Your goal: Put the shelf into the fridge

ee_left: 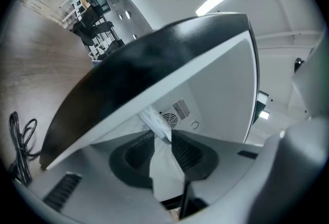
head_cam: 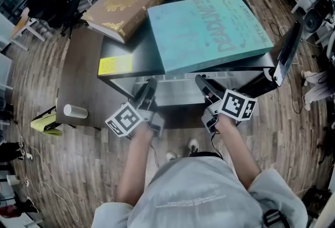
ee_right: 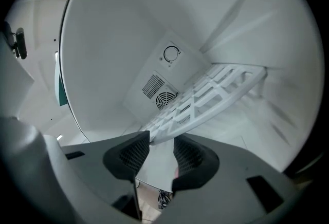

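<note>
Head view only: brown book [head_cam: 128, 4] and teal book [head_cam: 209, 28] lying flat on the glossy black fridge [head_cam: 137, 53] top, at 12 o'clock. Right gripper view only: white plastic lattice shelf [ee_right: 205, 102] slanting toward 2 o'clock inside the smooth white cavity. Clamped at its near edge by left gripper [head_cam: 148, 88] and right gripper [head_cam: 201, 82], ribbed dark pads [ee_right: 134, 153] narrowly apart.

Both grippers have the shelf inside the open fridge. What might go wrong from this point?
1. The shelf hangs tilted inside the fridge, pinched only at its near edge by the right gripper and the left gripper. It may twist out of the fingers or jam against a wall.
2. The teal book lies right at the front edge of the fridge top. A knock might slide it down onto the arms.
</note>
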A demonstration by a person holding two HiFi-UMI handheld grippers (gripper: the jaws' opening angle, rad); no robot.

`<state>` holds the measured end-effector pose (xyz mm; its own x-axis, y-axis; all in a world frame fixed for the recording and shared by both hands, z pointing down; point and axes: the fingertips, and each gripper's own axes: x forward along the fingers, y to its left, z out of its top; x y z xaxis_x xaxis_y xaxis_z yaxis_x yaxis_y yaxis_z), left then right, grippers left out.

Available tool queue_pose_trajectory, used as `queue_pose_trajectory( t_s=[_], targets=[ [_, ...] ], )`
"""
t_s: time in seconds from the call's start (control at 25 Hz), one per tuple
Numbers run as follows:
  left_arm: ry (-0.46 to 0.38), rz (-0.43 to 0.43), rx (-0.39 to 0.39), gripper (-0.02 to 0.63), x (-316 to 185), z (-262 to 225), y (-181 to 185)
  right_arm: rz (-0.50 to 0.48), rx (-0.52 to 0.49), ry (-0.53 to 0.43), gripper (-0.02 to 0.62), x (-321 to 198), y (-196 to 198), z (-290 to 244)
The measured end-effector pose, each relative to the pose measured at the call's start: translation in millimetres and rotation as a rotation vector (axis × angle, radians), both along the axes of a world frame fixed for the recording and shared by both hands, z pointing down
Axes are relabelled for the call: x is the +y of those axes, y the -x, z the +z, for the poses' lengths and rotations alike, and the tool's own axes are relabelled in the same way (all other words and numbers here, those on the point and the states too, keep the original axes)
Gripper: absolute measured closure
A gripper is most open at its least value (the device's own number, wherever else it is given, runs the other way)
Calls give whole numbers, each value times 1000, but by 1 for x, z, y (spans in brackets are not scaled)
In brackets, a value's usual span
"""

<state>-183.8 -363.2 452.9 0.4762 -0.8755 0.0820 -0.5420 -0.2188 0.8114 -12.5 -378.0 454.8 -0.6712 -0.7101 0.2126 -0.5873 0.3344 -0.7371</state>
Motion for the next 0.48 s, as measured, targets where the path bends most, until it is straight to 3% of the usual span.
queue_pose_trajectory(
  t_s=[0.32, 0.48],
  targets=[
    [-4, -14, 10, 502, 1, 0, 1, 0, -6, -26, 436, 0, 0, 0],
    [26, -16, 11, 502, 16, 9, -3, 7, 41, -36, 436, 11, -4, 4]
  ],
)
